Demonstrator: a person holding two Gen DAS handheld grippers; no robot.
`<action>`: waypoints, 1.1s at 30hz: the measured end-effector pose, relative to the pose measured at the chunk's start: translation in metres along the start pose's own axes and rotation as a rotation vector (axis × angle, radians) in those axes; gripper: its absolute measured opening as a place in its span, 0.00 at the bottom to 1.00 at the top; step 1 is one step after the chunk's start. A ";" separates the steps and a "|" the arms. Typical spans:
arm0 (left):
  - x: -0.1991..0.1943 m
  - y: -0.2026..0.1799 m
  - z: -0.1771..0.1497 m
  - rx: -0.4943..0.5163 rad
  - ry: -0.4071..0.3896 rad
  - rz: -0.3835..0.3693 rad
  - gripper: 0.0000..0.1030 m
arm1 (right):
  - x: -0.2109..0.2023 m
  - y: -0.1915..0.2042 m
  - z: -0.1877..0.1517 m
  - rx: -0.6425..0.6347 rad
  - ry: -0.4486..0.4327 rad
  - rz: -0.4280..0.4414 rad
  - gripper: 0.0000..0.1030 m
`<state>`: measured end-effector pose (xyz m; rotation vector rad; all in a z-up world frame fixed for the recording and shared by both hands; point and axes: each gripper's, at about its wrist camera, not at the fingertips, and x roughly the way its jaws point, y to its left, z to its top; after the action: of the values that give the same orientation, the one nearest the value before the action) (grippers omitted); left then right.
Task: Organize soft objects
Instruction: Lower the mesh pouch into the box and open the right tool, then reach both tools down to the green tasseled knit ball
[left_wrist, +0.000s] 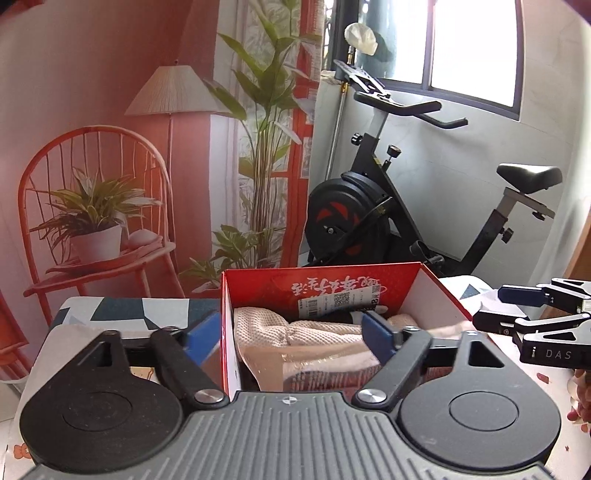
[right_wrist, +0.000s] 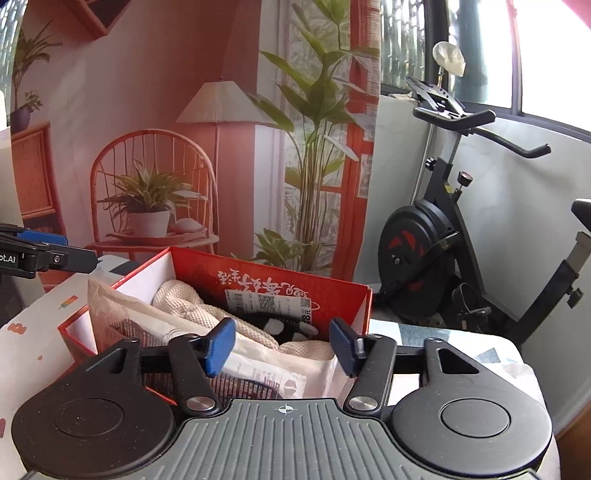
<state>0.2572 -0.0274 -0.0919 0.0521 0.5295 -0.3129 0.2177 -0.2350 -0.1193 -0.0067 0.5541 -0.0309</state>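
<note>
Over a red box of soft goods on the bench, both hand-held grippers spread and empty.

Left hand-held gripper straddling the box's left wall, pads wide apart, one outside and one over the contents; right hand-held gripper likewise spread, near the box's right corner, gripping nothing. Inside the box: cream knitted cloth at the far left, a black-and-white soft item against the far wall under a shipping label, and a clear plastic packet leaning over the near edge, partly hidden by the pads. Behind: printed backdrop and, far right, exercise bike.
</note>
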 end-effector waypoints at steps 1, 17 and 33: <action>-0.004 -0.001 -0.002 0.004 -0.004 0.002 0.93 | -0.005 0.000 -0.002 0.000 -0.004 0.004 0.67; -0.054 -0.008 -0.052 -0.019 0.022 -0.034 1.00 | -0.069 0.002 -0.046 0.104 -0.021 -0.006 0.99; -0.060 -0.023 -0.120 -0.049 0.109 -0.074 1.00 | -0.094 0.003 -0.164 0.142 0.140 -0.076 0.99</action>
<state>0.1425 -0.0168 -0.1650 0.0023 0.6477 -0.3707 0.0515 -0.2284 -0.2096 0.1133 0.6908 -0.1456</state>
